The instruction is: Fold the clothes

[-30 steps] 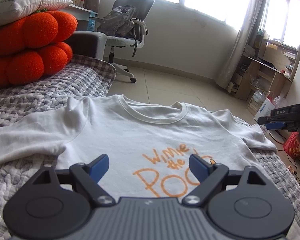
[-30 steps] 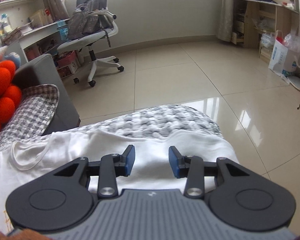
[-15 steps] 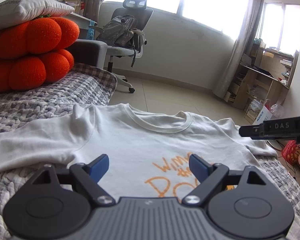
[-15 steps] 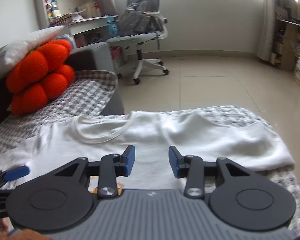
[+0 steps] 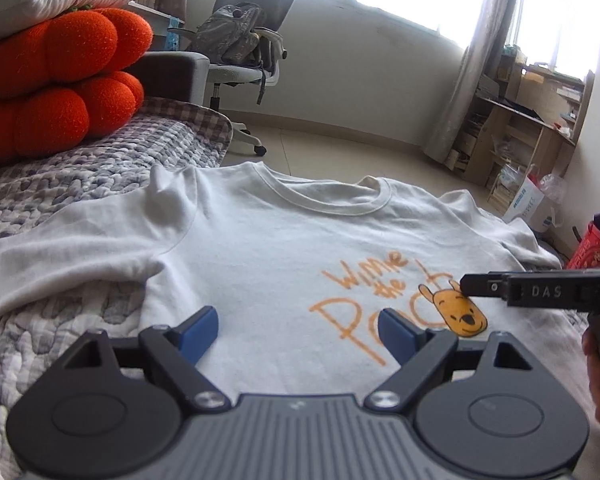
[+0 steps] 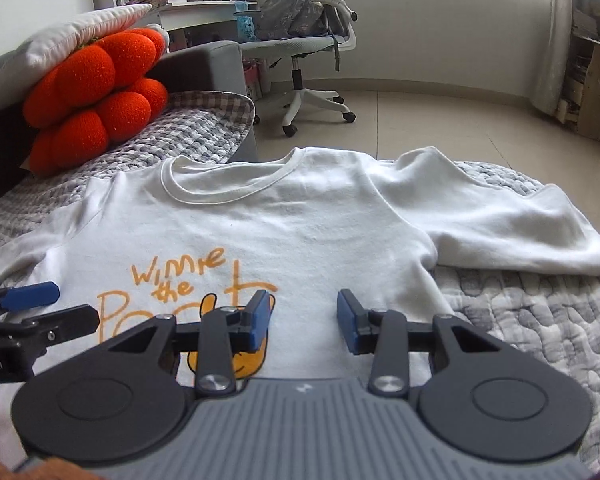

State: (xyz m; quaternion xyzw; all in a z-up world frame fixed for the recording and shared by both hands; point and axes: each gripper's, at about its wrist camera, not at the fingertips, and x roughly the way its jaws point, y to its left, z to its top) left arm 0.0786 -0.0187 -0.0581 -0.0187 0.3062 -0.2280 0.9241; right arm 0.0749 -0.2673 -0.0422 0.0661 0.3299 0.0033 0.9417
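Shirt: white T-shirt (image 6: 284, 224) flat, print up, on quilt (image 6: 540, 320).
Grippers: left gripper (image 5: 296, 330), right gripper (image 6: 304, 314) spread, empty.
Risk: single-layer pinch would bunch fabric.

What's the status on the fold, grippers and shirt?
Left gripper open, empty, over shirt front. Right gripper open, empty, beside the print. White T-shirt flat face-up on quilt, sleeves out, unfolded. Nothing on the shirt.
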